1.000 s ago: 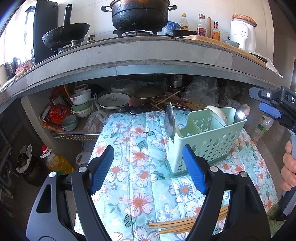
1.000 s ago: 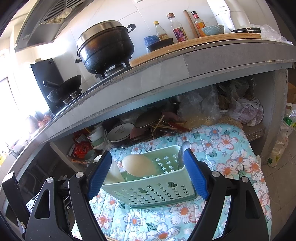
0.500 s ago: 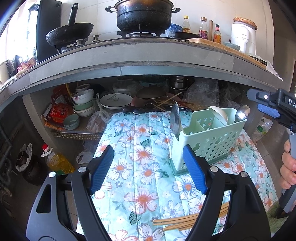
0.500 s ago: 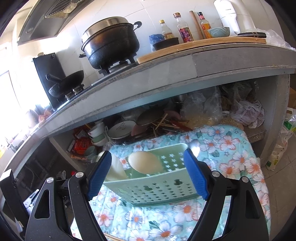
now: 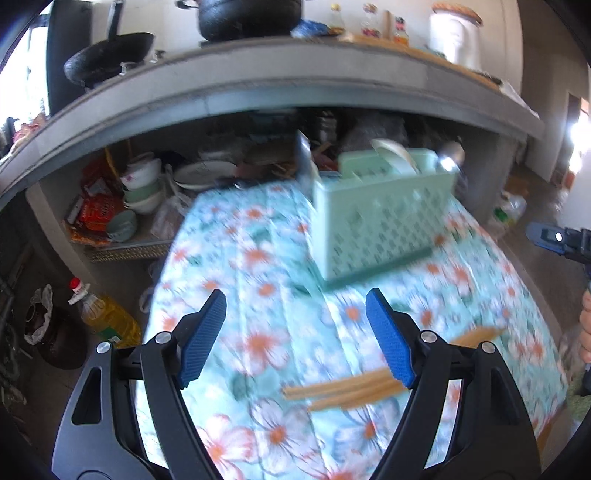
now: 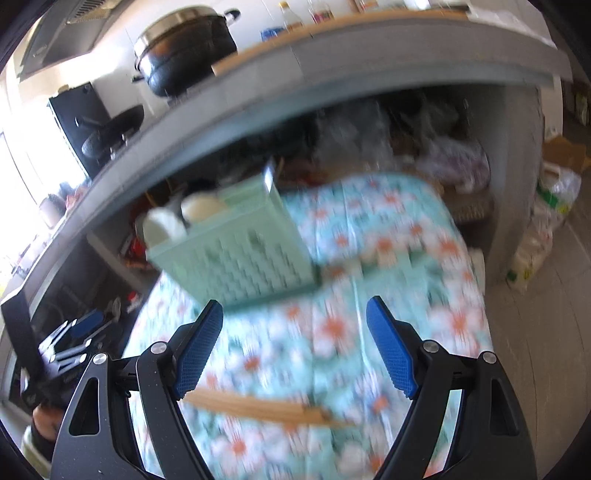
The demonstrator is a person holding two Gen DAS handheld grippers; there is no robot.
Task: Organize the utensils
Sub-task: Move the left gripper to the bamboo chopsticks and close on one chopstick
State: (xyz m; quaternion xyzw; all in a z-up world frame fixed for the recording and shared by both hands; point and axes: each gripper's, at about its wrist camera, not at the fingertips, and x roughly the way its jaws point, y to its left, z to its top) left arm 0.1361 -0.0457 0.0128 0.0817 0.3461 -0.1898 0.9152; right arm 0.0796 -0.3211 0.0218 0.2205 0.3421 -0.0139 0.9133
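A pale green utensil caddy [image 5: 384, 218] stands on the floral cloth [image 5: 258, 295], holding a metal spatula [image 5: 306, 162], a white spoon [image 5: 395, 158] and a metal spoon [image 5: 448, 157]. A bundle of wooden chopsticks [image 5: 354, 387] lies on the cloth near me. My left gripper [image 5: 295, 339] is open and empty, above the cloth beside the chopsticks. My right gripper [image 6: 295, 347] is open and empty, above the chopsticks [image 6: 266, 406], with the caddy [image 6: 236, 258] ahead to the left. Both views are blurred by motion.
A concrete counter [image 5: 280, 85] with a black pot [image 5: 247, 18] and wok [image 5: 110, 55] overhangs a shelf of bowls and plates [image 5: 147, 188]. An oil bottle [image 5: 103, 317] stands on the floor at left. Bags [image 6: 546, 214] lie at right.
Both grippers have pulled back and tilted down. The caddy now sits farther off, and the chopsticks lie between the right gripper's fingers. Both grippers stay open.
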